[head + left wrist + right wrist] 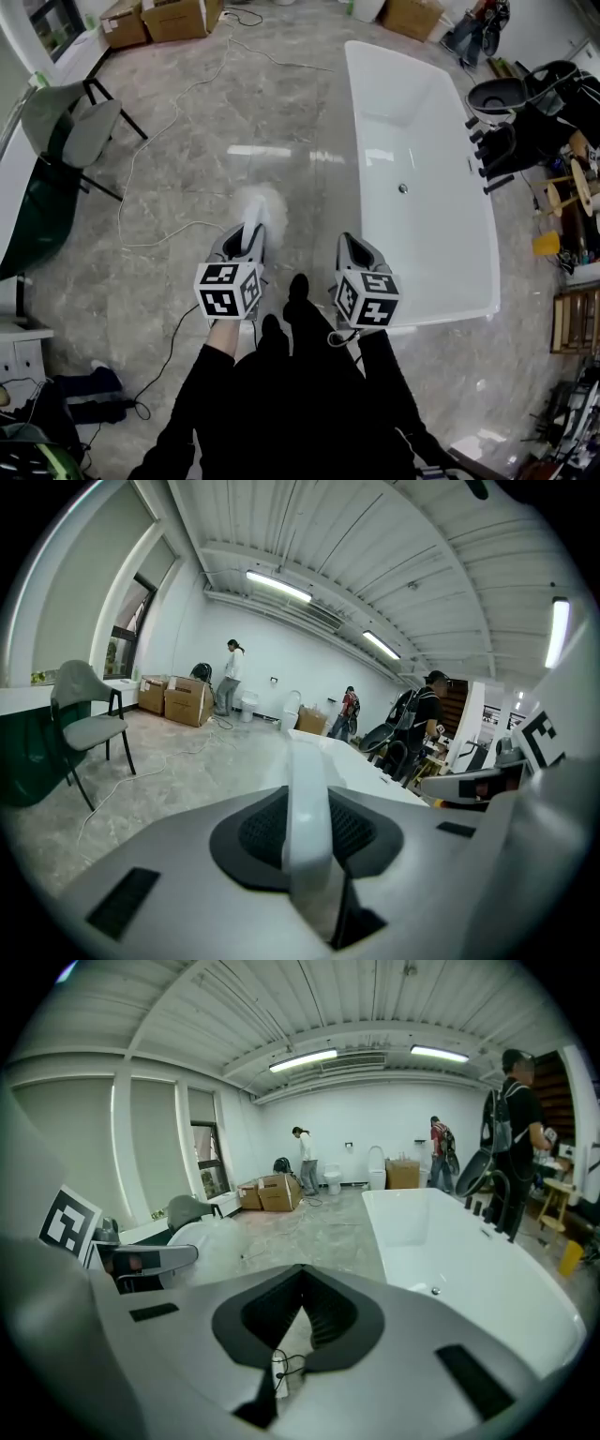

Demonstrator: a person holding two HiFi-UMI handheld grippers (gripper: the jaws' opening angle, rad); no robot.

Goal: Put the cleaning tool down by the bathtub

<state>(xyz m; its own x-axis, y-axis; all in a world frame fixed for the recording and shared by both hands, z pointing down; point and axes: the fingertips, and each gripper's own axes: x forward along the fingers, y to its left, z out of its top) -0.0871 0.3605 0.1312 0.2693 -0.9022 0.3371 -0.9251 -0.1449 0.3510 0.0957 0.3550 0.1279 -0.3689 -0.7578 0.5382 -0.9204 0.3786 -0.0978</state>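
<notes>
The cleaning tool has a white handle (307,761) and a fluffy white head (261,204) that hangs over the grey floor left of the bathtub. My left gripper (249,240) is shut on that handle, which runs straight out between its dark pads (361,829). The white bathtub (353,122) stands lengthwise to the right, empty, with its near end beside my right gripper (352,247). In the right gripper view the jaws (302,1274) meet at their tips with nothing between them. That view also shows the fluffy head (202,1241) at the left and the tub (450,1260) at the right.
A grey chair (70,127) stands at the left, and a white cable (150,169) trails over the floor. Cardboard boxes (159,19) sit at the far wall. Black gear and shelves (534,108) crowd the tub's right side. My dark shoes (296,289) are between the grippers.
</notes>
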